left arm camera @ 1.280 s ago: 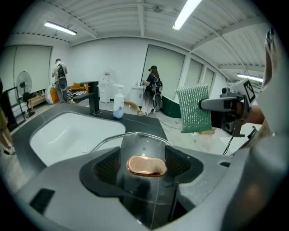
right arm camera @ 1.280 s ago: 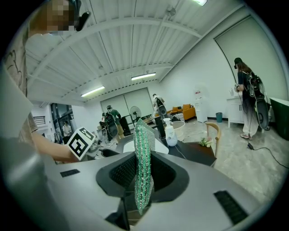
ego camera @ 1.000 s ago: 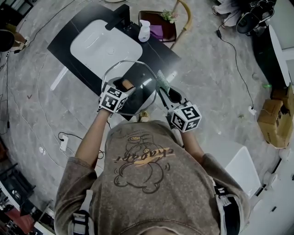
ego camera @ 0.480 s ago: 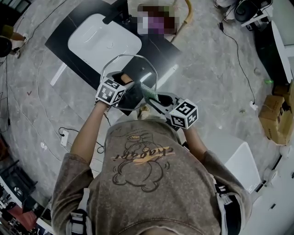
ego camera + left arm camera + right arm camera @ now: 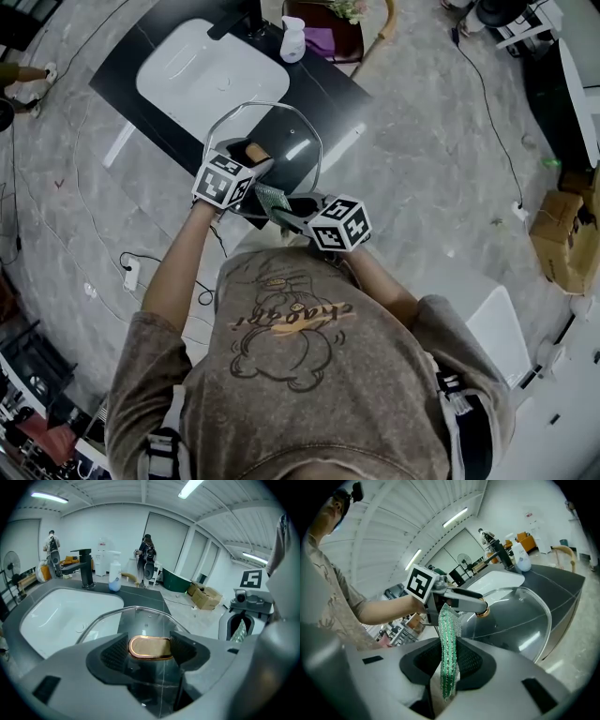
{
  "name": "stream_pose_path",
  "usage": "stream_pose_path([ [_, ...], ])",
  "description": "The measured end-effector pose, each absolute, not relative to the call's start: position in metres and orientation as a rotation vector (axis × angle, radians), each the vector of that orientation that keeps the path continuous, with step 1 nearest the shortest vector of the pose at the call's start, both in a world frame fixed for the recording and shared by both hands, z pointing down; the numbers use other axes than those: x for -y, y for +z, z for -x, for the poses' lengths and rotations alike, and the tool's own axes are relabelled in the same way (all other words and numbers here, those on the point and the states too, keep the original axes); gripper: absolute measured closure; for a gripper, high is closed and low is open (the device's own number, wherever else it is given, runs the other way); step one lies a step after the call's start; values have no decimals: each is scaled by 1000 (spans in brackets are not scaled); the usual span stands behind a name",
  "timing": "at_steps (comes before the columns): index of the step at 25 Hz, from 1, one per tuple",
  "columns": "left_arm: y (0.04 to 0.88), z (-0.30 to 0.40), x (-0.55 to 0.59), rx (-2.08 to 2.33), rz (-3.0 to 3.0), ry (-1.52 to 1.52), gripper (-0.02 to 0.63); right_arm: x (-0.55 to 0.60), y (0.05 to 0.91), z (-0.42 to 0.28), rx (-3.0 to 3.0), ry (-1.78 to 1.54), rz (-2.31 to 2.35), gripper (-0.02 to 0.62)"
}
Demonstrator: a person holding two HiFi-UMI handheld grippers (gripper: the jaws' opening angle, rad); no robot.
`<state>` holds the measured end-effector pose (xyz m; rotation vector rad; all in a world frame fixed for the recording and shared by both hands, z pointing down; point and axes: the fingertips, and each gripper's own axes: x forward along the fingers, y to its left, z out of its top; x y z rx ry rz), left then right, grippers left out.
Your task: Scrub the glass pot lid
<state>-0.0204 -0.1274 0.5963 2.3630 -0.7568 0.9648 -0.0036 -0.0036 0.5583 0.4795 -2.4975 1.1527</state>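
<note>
The glass pot lid [image 5: 286, 141] is held up on edge over the black counter. My left gripper [image 5: 248, 157] is shut on its copper-coloured knob [image 5: 255, 151]. In the left gripper view the knob [image 5: 150, 647] sits clamped between the jaws, with the glass [image 5: 140, 620] behind it. My right gripper [image 5: 286, 208] is shut on a green scrub sponge [image 5: 274, 199], which sits at the lid's near edge, just beside the left gripper. In the right gripper view the sponge [image 5: 447, 644] stands upright between the jaws, close to the lid [image 5: 520, 616] and the left gripper [image 5: 459, 599].
A white sink [image 5: 211, 80] is set in the black counter [image 5: 328, 94], with a dark faucet [image 5: 234, 19] and a soap bottle [image 5: 292, 39] behind it. Cables and a power strip [image 5: 131, 275] lie on the floor at left. Cardboard boxes [image 5: 558, 234] stand at right.
My right gripper has carried the sponge leftward, from the lid's right edge to its near edge beside the left gripper. The left gripper keeps hold of the knob.
</note>
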Motion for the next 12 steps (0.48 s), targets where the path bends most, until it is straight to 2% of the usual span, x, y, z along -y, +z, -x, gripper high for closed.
stream_pose_path([
  [12,598,21,129,762,-2349,963,327,27,593,26,2358,1064,-486,505],
])
